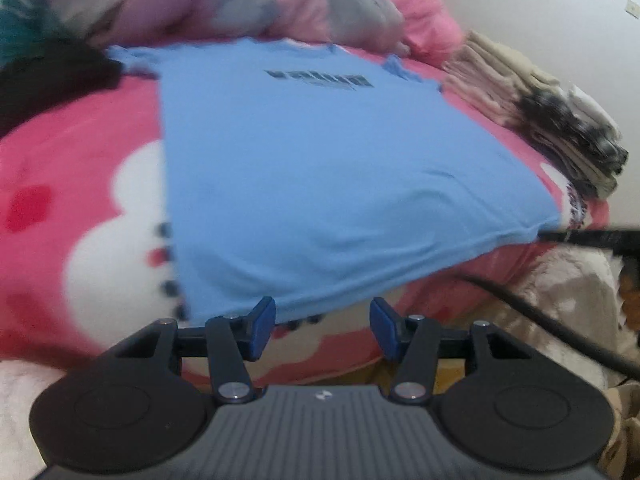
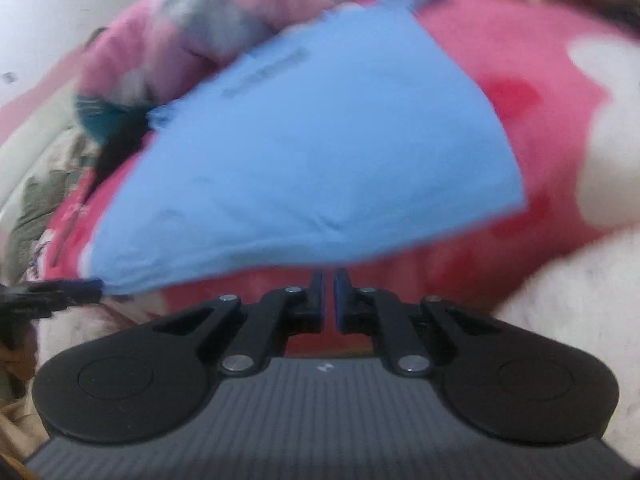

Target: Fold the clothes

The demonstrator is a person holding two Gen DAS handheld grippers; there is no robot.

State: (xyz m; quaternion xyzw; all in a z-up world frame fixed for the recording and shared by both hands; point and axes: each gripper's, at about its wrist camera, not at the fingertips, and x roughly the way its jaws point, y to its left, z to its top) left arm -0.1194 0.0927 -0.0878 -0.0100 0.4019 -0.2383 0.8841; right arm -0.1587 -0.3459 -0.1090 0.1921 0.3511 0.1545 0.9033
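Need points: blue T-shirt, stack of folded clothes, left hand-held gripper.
blue T-shirt [image 1: 320, 168]: left wrist view, middle of its front, below the print.
stack of folded clothes [image 1: 532, 108]: left wrist view, side of the pile.
left hand-held gripper [image 1: 323, 328]: left wrist view, midway between its fingertips.

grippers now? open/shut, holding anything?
Left gripper: open, nothing between its fingers, near the blue T-shirt hem.
Right gripper: shut, seemingly empty.
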